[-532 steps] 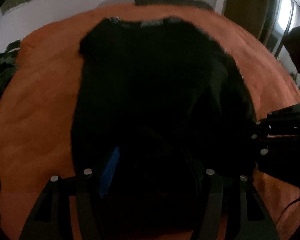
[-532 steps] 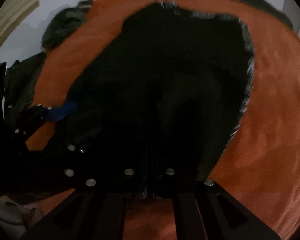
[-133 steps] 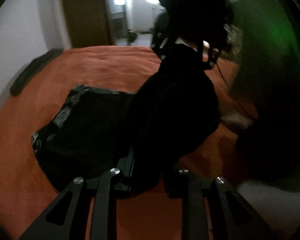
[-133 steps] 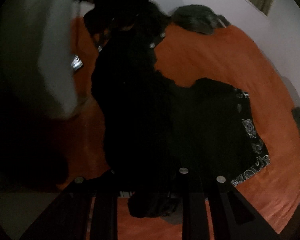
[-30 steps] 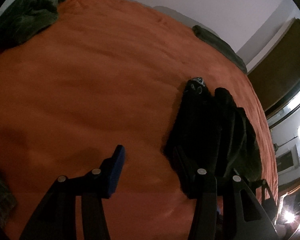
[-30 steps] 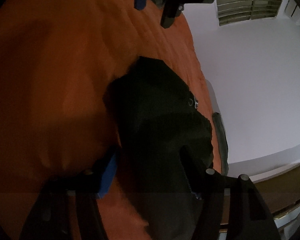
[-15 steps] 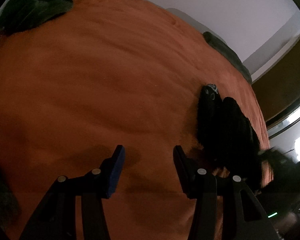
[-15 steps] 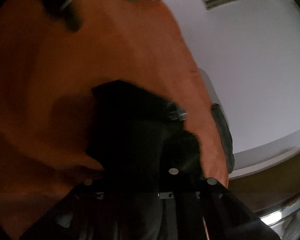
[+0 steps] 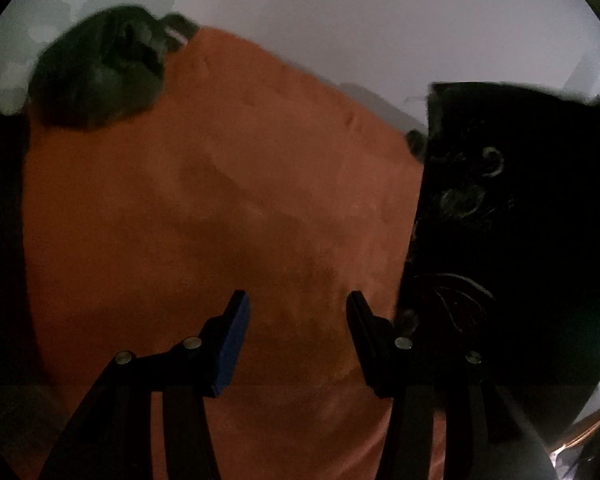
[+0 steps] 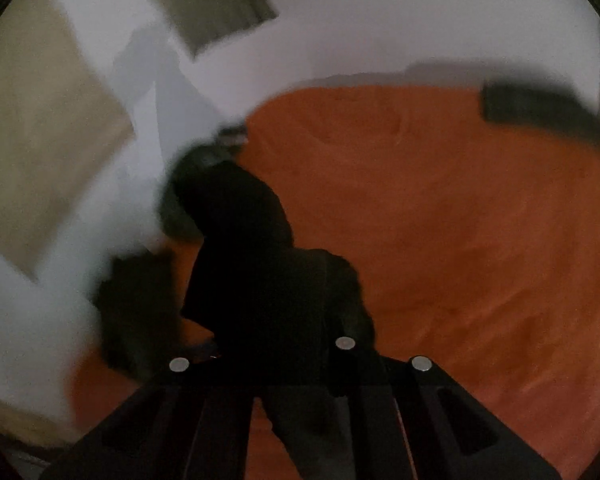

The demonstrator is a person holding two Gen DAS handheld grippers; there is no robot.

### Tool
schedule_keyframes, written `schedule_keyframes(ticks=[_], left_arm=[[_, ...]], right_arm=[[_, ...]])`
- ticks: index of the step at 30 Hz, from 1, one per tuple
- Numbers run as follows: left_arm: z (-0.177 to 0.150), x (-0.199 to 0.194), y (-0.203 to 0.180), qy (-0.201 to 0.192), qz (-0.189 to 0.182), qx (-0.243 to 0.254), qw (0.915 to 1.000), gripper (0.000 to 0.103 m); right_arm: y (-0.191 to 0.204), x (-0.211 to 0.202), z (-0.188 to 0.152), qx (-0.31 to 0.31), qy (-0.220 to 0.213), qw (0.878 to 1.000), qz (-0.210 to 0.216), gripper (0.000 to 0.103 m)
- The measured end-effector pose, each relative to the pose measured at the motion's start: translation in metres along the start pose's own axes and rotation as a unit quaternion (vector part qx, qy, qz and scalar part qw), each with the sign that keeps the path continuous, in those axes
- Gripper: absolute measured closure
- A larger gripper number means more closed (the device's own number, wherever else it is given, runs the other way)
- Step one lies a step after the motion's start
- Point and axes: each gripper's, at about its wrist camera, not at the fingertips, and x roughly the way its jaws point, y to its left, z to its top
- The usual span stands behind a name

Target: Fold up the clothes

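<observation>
The folded black garment (image 10: 260, 280) hangs bunched from my right gripper (image 10: 268, 364), which is shut on it above the orange bed (image 10: 460, 240). In the left wrist view the same black garment (image 9: 500, 220), with faint pale swirl prints, is lifted at the right, close beside my right finger. My left gripper (image 9: 296, 320) is open with nothing between its fingers, over the bare orange bedspread (image 9: 220, 220).
A dark green heap of clothes (image 9: 100, 80) lies at the far left corner of the bed. A dark flat item (image 10: 540, 112) rests at the bed's far edge by the white wall. A shuttered window (image 10: 212, 4) is on the wall.
The right gripper shut on the folded black garment and lifted it off the bed, swinging left. The left gripper stayed open and turned toward the clothes heap.
</observation>
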Motion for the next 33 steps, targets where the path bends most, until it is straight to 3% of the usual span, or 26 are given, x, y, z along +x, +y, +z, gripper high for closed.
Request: schedule_keyframes(ticks=[4,6,7,8,9,10,11,14,19,21,23,27,29,30,31,32,33], left_arm=[[0.003,0.003,-0.013,-0.004,0.005,0.020,0.9998,0.051],[-0.001,0.013,-0.017,0.009,0.009,0.030,0.9995,0.051],[-0.003,0.019,-0.020,0.016,0.011,0.034,0.9992,0.051],[-0.006,0.024,-0.024,0.023,0.011,0.038,0.9990,0.051],[-0.009,0.029,-0.029,0.028,0.012,0.043,0.9986,0.051],[-0.012,0.032,-0.034,0.032,0.011,0.049,0.9982,0.051],[-0.015,0.036,-0.040,0.036,0.010,0.056,0.9977,0.051],[-0.021,0.044,-0.063,0.045,0.007,0.086,0.9953,0.051],[-0.034,0.056,-0.119,0.051,-0.014,0.164,0.9850,0.051],[-0.042,0.064,-0.145,0.063,-0.039,0.192,0.9787,0.051],[-0.052,0.075,-0.175,0.077,-0.066,0.224,0.9692,0.051],[-0.072,0.105,-0.230,0.095,-0.106,0.273,0.9514,0.050],[-0.082,0.137,-0.243,0.114,-0.063,0.296,0.9463,0.048],[-0.086,0.151,-0.246,0.125,-0.034,0.305,0.9436,0.048],[-0.086,0.153,-0.243,0.126,-0.029,0.300,0.9451,0.047],[-0.085,0.155,-0.239,0.127,-0.025,0.295,0.9465,0.046],[-0.085,0.156,-0.235,0.128,-0.021,0.291,0.9479,0.046]], right_arm=[[-0.092,0.016,-0.018,0.106,0.020,0.994,0.035,0.098],[-0.145,0.036,-0.038,0.150,0.036,0.987,0.050,0.092],[-0.181,0.056,-0.051,0.175,0.055,0.982,0.053,0.086],[-0.209,0.071,-0.066,0.199,0.073,0.976,0.043,0.070],[-0.242,0.085,-0.083,0.225,0.091,0.970,0.015,0.062],[-0.273,0.097,-0.100,0.249,0.106,0.963,-0.011,0.060],[-0.291,0.095,-0.114,0.265,0.101,0.959,-0.026,0.060],[-0.326,0.058,-0.154,0.320,0.031,0.947,0.006,0.060],[-0.308,-0.004,-0.177,0.291,-0.028,0.956,0.007,0.060],[-0.296,-0.017,-0.184,0.273,-0.046,0.961,0.014,0.060],[-0.275,-0.015,-0.190,0.248,-0.048,0.967,0.038,0.060],[-0.196,0.028,-0.217,0.161,-0.029,0.984,0.069,0.060],[-0.180,0.054,-0.225,0.140,-0.017,0.989,0.049,0.060],[-0.183,0.071,-0.227,0.139,-0.001,0.990,0.008,0.060],[-0.187,0.087,-0.229,0.140,0.014,0.990,-0.031,0.070],[-0.197,0.096,-0.231,0.153,0.024,0.986,-0.055,0.096],[-0.207,0.104,-0.233,0.167,0.034,0.982,-0.076,0.103]])
